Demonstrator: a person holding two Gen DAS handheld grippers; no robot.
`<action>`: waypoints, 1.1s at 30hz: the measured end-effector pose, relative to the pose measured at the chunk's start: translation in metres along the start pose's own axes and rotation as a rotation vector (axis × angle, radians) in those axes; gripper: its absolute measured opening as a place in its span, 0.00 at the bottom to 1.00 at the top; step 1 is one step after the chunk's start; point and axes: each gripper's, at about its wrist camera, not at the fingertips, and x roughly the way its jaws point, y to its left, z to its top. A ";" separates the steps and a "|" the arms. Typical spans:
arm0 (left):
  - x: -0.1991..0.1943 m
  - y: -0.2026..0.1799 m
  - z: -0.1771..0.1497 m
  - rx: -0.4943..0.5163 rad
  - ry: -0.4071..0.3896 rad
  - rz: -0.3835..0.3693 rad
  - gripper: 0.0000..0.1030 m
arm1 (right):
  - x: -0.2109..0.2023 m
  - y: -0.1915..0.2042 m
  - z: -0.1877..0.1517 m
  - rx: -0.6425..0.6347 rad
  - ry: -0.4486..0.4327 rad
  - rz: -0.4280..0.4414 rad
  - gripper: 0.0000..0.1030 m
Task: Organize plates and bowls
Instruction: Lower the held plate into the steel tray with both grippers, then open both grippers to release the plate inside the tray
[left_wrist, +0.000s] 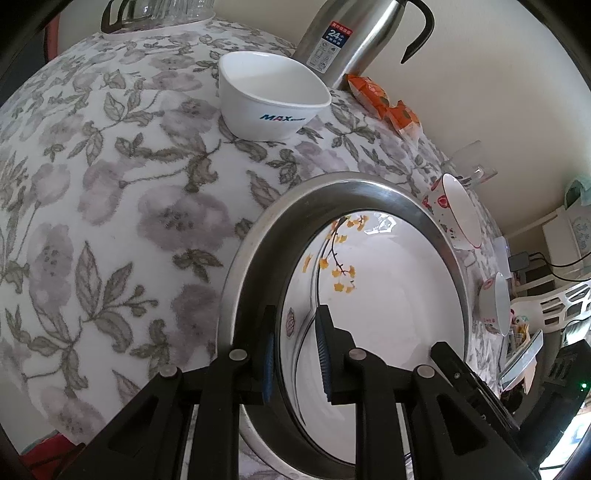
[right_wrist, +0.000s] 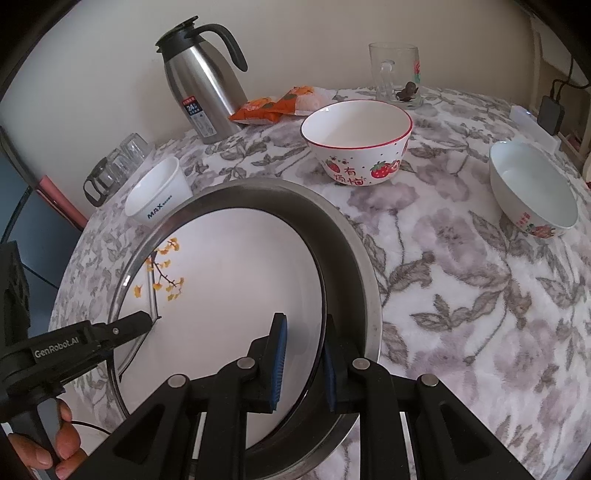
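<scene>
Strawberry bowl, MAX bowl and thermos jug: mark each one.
strawberry bowl (right_wrist: 364, 168): right wrist view, on its printed outer wall.
MAX bowl (left_wrist: 266, 118): left wrist view, on its outer wall by the lettering.
thermos jug (right_wrist: 201, 85): right wrist view, on its steel body.

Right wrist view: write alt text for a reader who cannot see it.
The right gripper pinches the rim of a white plate painted with yellow blossoms, lying in a steel pan; the left gripper grips its far edge. Three bowls, a steel thermos and a glass mug stand on the floral tablecloth.
</scene>
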 end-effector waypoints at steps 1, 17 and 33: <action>-0.001 0.000 0.000 0.003 -0.002 0.006 0.20 | 0.000 0.000 0.000 -0.002 0.002 -0.003 0.19; -0.001 0.000 0.000 0.006 0.000 0.005 0.23 | 0.001 0.005 0.002 -0.018 0.030 -0.046 0.19; -0.003 -0.007 0.000 0.039 -0.013 0.026 0.30 | 0.000 0.012 0.005 -0.042 0.070 -0.092 0.21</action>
